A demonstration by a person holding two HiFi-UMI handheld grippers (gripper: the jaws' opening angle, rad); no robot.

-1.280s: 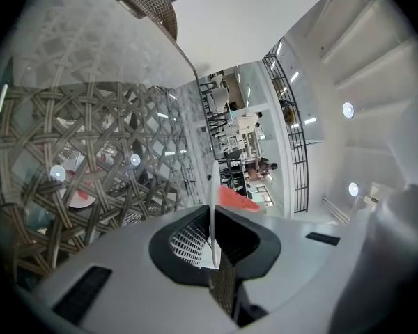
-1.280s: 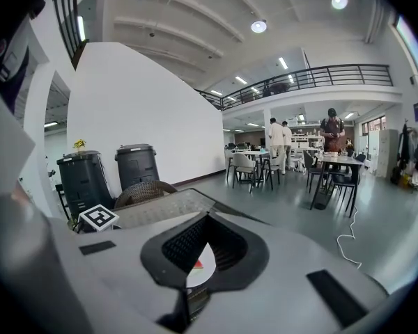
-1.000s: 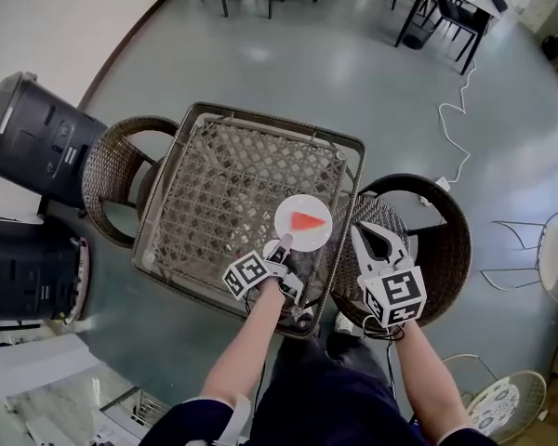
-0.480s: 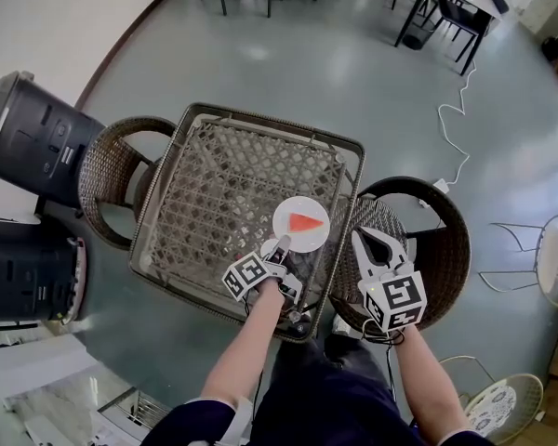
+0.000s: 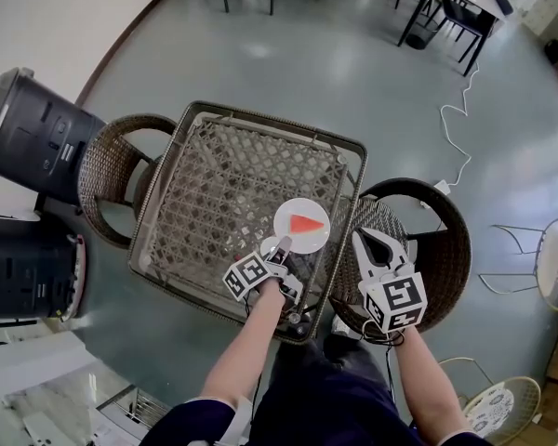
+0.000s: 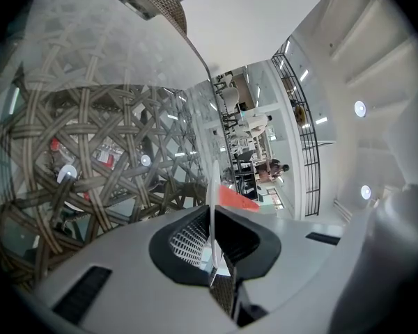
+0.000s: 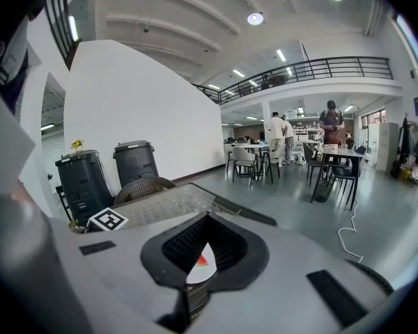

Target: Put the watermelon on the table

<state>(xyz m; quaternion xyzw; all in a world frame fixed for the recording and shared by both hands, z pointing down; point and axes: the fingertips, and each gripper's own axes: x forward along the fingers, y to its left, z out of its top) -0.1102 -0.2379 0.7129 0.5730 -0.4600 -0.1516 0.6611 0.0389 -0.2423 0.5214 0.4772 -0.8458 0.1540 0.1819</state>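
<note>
A red watermelon slice (image 5: 306,221) lies on a small white plate (image 5: 302,226) over the near right part of the glass-topped wicker table (image 5: 214,184). My left gripper (image 5: 281,245) is shut on the plate's near rim. In the left gripper view the plate (image 6: 212,193) shows edge-on between the pads, with the slice (image 6: 237,199) to its right. My right gripper (image 5: 374,240) hovers right of the table above a wicker chair, jaws slightly apart and holding nothing. Through its gap I see the plate (image 7: 203,270) and the slice (image 7: 203,259).
Wicker chairs stand at the table's left (image 5: 112,175) and right (image 5: 442,240). Two black bins (image 5: 33,133) line the left wall. A white cable (image 5: 460,128) trails over the floor. Dining tables, chairs and people (image 7: 331,124) are far off.
</note>
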